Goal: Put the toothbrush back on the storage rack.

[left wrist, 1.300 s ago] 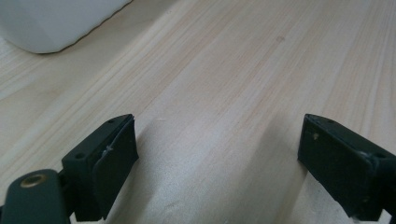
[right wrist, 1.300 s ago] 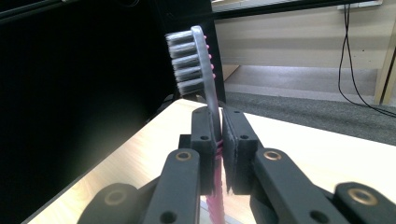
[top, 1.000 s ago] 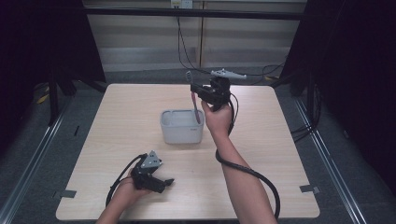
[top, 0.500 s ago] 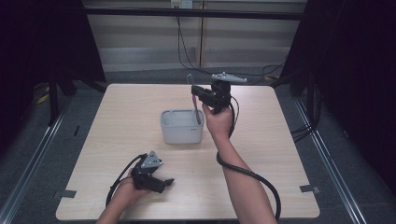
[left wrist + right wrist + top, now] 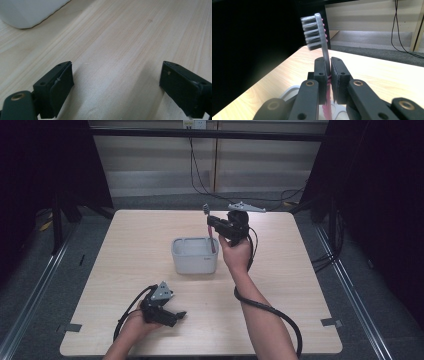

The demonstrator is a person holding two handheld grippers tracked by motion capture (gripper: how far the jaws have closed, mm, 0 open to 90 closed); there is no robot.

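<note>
Because the right tool (image 5: pixel 216 224) has its two black jaws pressed tight on the thin handle of the pink and grey toothbrush (image 5: pixel 320 37), the brush stands up straight, bristles on top. Its pink end hangs over the grey plastic tub (image 5: pixel 195 256) in the middle of the pale wooden worktop (image 5: pixel 300 270), at the tub's 2 o'clock corner. The left tool (image 5: pixel 116 87) lies at 7 o'clock from the tub, jaws wide apart, holding nothing. Nothing looks in the way.

Pink-grey toothbrush (image 5: pixel 210 227) upright, bristles up, lower end inside grey bin (image 5: pixel 194 256).
</note>
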